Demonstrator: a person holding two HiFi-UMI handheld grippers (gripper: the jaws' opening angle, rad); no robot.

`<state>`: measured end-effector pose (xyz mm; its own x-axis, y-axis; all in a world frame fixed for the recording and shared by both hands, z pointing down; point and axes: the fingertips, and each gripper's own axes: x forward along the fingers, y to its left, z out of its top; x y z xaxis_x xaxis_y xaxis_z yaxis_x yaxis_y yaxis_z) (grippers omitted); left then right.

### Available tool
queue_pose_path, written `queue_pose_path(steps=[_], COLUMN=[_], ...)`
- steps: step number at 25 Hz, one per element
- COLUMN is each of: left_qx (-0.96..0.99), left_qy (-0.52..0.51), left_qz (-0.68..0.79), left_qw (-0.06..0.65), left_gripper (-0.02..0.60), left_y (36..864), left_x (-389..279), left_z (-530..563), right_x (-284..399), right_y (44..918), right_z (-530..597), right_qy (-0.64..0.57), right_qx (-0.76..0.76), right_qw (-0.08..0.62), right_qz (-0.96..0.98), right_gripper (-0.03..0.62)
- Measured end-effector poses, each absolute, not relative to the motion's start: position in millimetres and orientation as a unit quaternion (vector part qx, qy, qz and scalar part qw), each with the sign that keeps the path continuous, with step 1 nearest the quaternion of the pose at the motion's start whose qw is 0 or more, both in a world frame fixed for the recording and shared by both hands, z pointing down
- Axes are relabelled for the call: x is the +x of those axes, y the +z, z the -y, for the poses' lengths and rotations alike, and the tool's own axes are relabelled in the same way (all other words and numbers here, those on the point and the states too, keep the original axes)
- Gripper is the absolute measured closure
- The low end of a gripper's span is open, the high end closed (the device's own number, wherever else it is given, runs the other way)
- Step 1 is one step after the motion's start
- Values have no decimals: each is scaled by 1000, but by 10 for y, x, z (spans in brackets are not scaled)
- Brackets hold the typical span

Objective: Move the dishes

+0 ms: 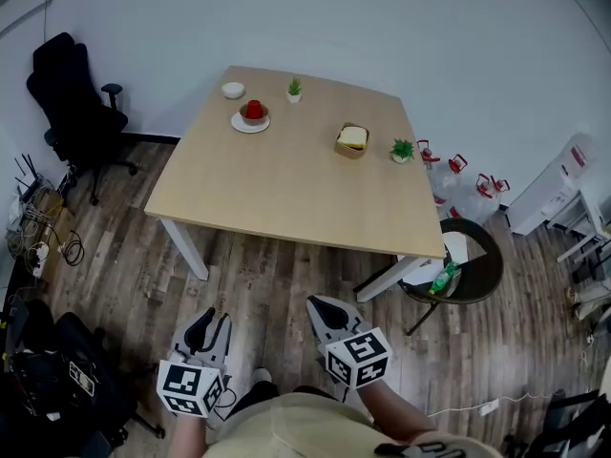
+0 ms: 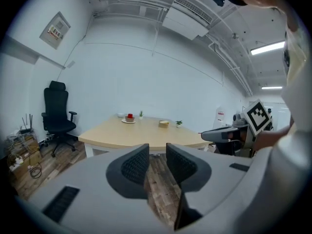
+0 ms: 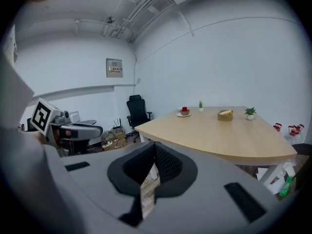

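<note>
On the far left of the light wooden table lie a white plate carrying a brown bowl with something red in it and a small white bowl. A wooden box with something yellow inside stands towards the right. Both grippers hang over the floor, well short of the table's near edge. My left gripper is open by a narrow gap and holds nothing. My right gripper is shut and empty. The plate and box also show small in the right gripper view.
Two small potted plants stand on the table. A black office chair is at the far left, and cables and bags lie on the floor there. A dark round side table is by the table's right corner.
</note>
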<state>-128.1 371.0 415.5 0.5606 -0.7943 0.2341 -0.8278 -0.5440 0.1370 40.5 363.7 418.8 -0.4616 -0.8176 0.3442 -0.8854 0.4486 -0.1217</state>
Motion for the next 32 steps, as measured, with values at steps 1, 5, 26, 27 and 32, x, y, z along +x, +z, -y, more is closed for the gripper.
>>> queue_pose_path(steps=[1, 5, 26, 27, 32], left_qx=[878, 886, 894, 893, 893], left_qy=[70, 73, 115, 118, 129], left_qz=[458, 443, 421, 420, 417], left_qw=[117, 118, 104, 106, 110], left_gripper=[482, 447, 321, 318, 313], left_y=[4151, 4194, 4203, 4209, 4208], left_x=[-1304, -1410, -972, -933, -761], left_z=[-3647, -3340, -1359, -1248, -743], right_x=[375, 205, 364, 396, 574], right_y=[4185, 4197, 4213, 4224, 4246], right_z=[-3582, -3372, -1339, -1234, -740], right_qy=[143, 141, 147, 150, 158], right_qx=[505, 503, 487, 486, 484], right_qw=[120, 122, 112, 113, 115], right_qz=[843, 844, 854, 854, 853], right_gripper=[580, 580, 580, 580, 580])
